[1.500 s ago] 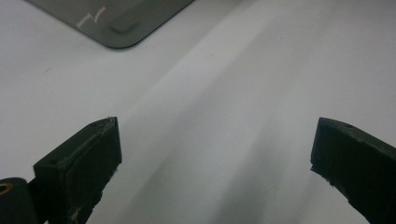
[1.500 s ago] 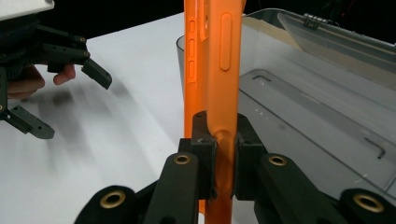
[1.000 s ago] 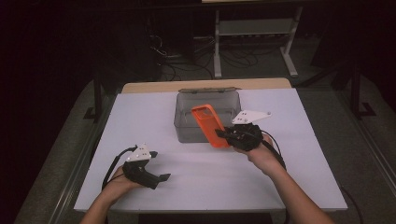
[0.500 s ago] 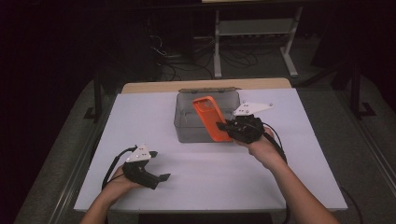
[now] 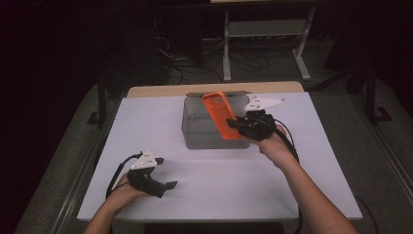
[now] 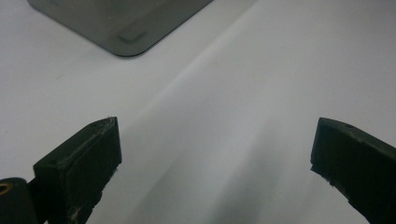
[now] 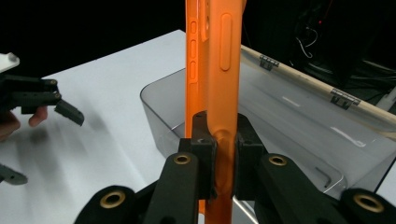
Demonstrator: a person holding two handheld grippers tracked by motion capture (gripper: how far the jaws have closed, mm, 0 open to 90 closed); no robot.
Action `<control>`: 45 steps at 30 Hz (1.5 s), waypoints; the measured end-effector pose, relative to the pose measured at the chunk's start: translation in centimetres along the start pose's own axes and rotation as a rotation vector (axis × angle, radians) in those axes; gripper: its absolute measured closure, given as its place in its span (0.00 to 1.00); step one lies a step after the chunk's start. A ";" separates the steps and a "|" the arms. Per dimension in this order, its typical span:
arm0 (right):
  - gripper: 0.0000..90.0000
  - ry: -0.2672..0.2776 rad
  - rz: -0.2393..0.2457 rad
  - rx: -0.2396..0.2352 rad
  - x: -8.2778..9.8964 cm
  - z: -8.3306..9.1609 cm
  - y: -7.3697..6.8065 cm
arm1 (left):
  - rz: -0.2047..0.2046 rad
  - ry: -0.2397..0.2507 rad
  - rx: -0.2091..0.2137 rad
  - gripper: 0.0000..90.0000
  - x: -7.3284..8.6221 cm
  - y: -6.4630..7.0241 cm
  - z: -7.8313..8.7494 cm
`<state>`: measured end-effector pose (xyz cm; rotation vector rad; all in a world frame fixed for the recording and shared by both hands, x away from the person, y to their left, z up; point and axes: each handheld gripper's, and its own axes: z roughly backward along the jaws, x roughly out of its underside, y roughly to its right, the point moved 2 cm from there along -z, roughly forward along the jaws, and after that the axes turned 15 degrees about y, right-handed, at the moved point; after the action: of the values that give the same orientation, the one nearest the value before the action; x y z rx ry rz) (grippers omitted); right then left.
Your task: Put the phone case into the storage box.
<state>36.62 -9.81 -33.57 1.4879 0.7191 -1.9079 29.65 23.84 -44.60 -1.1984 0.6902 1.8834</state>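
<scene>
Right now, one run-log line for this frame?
right gripper: shut on orange phone case, held above clear bin | left gripper: open, holding nothing, low over white table

A: How many grippers are there?
B: Two. One gripper sits at the left, the other gripper at the right. Each has two black jaws, so four jaws.
A: And phone cases?
B: One case, orange.
A: Bins?
B: One bin, smoky and see-through. Its rear rim shows two hinges in the right gripper view.
A: Anything in it?
B: One small bent key lies on the bin's floor.
A: Tables?
B: One table, white. One grey rack stands behind it.
A: Hands?
B: Two, one per gripper.
</scene>
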 end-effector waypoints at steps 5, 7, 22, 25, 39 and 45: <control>0.90 -0.002 0.002 0.014 -0.6 -0.5 0.6 | 0.001 0.004 -0.001 0.02 0.0 0.0 0.1; 0.89 -0.002 0.002 0.017 -0.7 -0.6 0.7 | 0.002 0.004 -0.002 0.02 0.0 0.0 0.1; 0.90 -0.005 0.005 0.059 -1.7 -1.7 2.5 | 0.008 0.006 -0.001 0.02 0.0 -0.1 0.1; 0.89 -0.010 -0.002 0.074 -1.9 -2.1 3.0 | 0.010 0.009 -0.002 0.02 0.0 -0.1 0.1; 0.89 -0.034 -0.005 0.094 -2.0 -3.5 4.0 | 0.013 0.010 0.001 0.02 0.1 -0.1 0.1; 0.89 -0.060 0.002 0.103 -1.8 -4.1 4.5 | 0.014 0.010 0.001 0.02 0.1 0.0 0.1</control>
<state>42.94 -9.60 -32.99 1.4857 0.5998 -2.0057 29.60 23.99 -44.61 -1.2065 0.7066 1.8894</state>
